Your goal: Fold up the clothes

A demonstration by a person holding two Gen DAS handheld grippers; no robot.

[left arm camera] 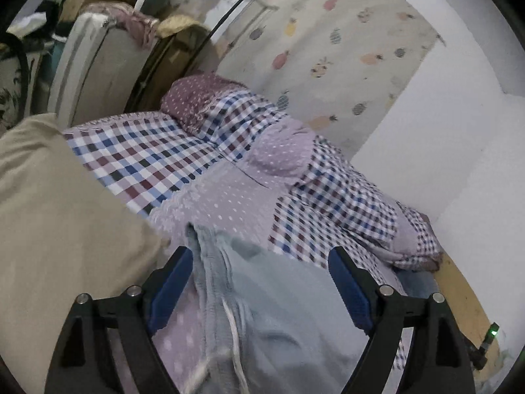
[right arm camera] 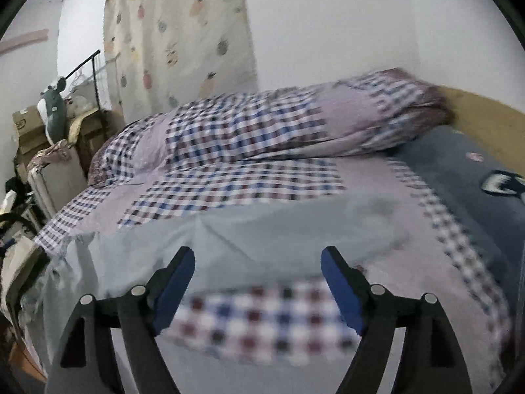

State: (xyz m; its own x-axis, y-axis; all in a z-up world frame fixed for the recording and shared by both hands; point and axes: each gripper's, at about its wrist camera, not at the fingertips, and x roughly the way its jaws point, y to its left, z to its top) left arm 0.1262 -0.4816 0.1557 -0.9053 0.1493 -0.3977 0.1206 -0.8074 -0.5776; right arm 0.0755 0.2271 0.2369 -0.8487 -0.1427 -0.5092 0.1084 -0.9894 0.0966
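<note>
Left gripper (left arm camera: 261, 282): jaws spread wide, blue pads (left arm camera: 170, 290) well apart. A pale grey-blue garment (left arm camera: 262, 312) lies on the bed between the two fingers. Its bunched, ribbed edge with a white drawstring runs up just beside the left finger; whether cloth and pad touch cannot be told. The right finger sits at the garment's other side, with a gap of cloth between. Nothing is pinched.

Right gripper (right arm camera: 257, 282): jaws also spread wide, pads (right arm camera: 343, 290) apart, gripping nothing. In this view the garment (right arm camera: 246, 239) lies flat on the bed, stretching leftward to the bed edge, where it looks frayed or fringed. Its near edge passes just ahead of and between the fingertips. A blurred checked patch of the bedspread (right arm camera: 262, 318) fills the space between the fingers nearer the camera. View is motion-blurred, so fine contact cannot be judged.

Surroundings: the garment rests on a patchwork bedspread (left arm camera: 137, 157) of checks and dotted lilac. A rolled quilt (right arm camera: 262, 124) in the same pattern lies along the wall behind it. A beige cloth (left arm camera: 59, 213) fills the left of the left view. A dark blue blanket (right arm camera: 459, 170) lies at the right of the right view. A fruit-print curtain (right arm camera: 177, 32) hangs on the wall.
</note>
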